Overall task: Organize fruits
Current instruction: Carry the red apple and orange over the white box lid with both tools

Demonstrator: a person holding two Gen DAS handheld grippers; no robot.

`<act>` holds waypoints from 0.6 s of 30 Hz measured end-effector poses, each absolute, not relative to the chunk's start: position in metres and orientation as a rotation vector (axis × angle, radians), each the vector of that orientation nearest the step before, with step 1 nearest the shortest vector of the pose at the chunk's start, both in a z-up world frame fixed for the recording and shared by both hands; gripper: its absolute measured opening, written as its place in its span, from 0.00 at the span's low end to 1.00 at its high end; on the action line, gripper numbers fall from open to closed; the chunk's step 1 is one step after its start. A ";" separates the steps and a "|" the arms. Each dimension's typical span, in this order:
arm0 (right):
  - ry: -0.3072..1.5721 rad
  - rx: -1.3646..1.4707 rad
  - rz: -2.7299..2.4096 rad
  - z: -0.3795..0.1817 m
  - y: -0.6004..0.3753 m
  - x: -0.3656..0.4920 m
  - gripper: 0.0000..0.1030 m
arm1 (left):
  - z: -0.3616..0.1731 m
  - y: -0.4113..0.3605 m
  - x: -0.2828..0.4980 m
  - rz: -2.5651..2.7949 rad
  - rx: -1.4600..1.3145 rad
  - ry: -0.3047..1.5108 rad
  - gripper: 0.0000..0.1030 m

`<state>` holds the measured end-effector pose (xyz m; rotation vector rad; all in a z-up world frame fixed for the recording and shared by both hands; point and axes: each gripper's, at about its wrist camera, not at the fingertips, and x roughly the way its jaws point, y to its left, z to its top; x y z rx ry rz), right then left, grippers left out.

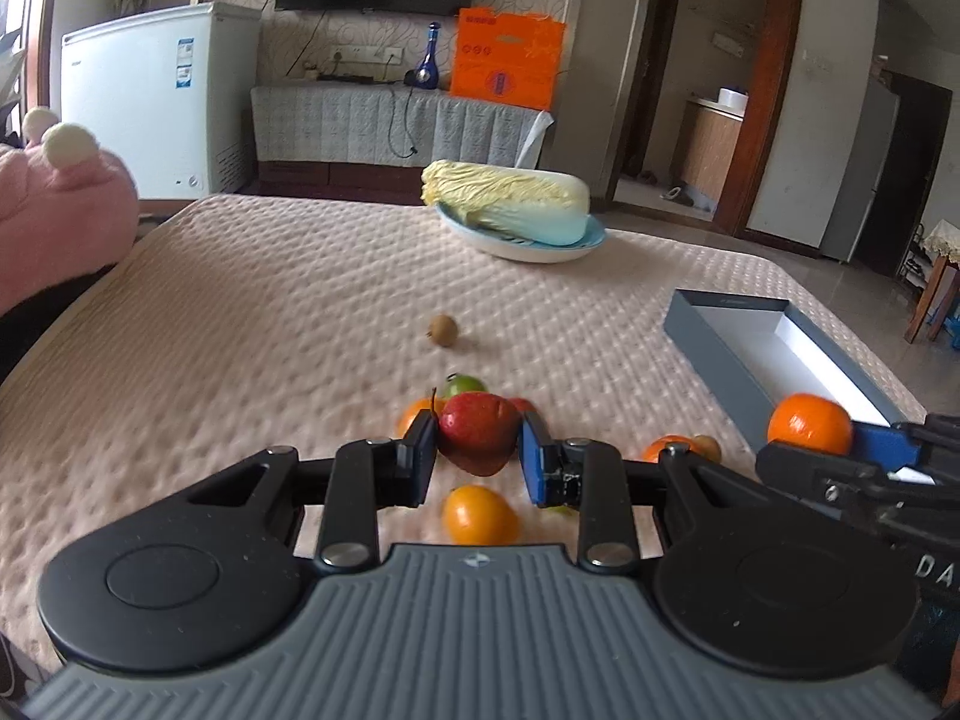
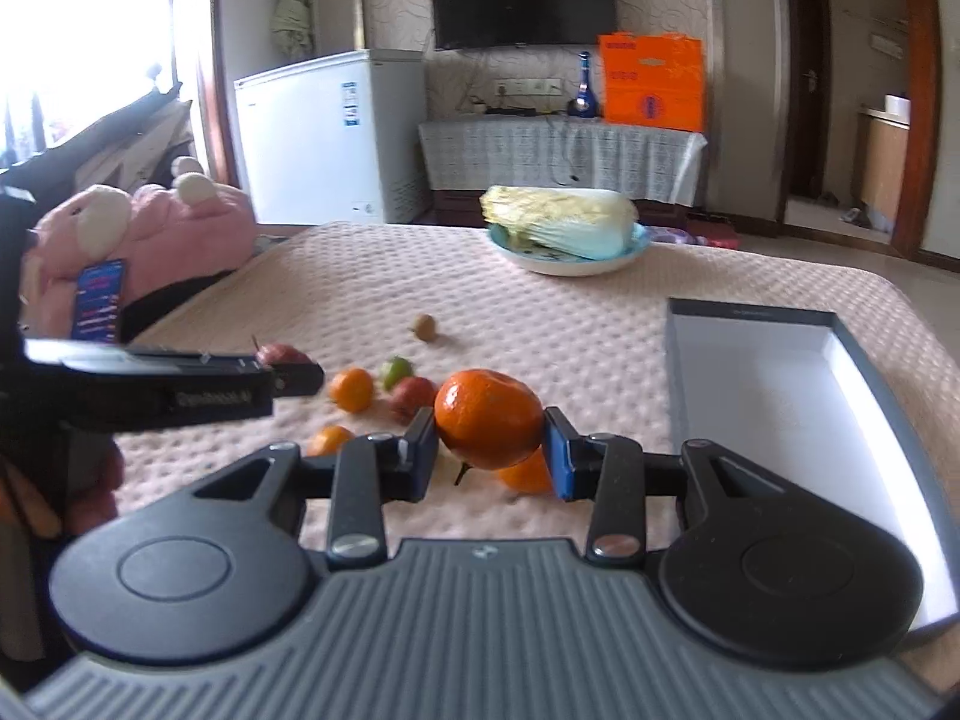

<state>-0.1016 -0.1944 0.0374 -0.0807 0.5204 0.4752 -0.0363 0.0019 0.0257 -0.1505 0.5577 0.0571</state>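
Jaws clamped on both sides: the left gripper (image 1: 479, 441) pinches a red apple (image 1: 479, 429), and the right gripper (image 2: 491, 443) squeezes an orange (image 2: 487, 417), both lifted clear of the pink quilted cover (image 1: 270, 312). Loose fruit lies scattered left of the open grey box (image 2: 780, 372). Beyond the box, a cabbage (image 2: 564, 222) rests in a bowl (image 2: 570, 264).

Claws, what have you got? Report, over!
Left claw shut on red apple. Right claw shut on orange. Grey box open and empty, beside right claw. Loose fruit on the bedcover below; path clear.
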 end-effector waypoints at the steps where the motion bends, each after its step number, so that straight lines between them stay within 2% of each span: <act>1: 0.529 -0.069 0.464 0.035 -0.198 -0.102 0.39 | 0.026 -0.003 -0.035 0.055 -0.136 0.556 0.33; 18: 0.489 -0.012 0.452 0.045 -0.220 -0.108 0.39 | 0.026 -0.044 -0.013 0.003 -0.070 0.550 0.33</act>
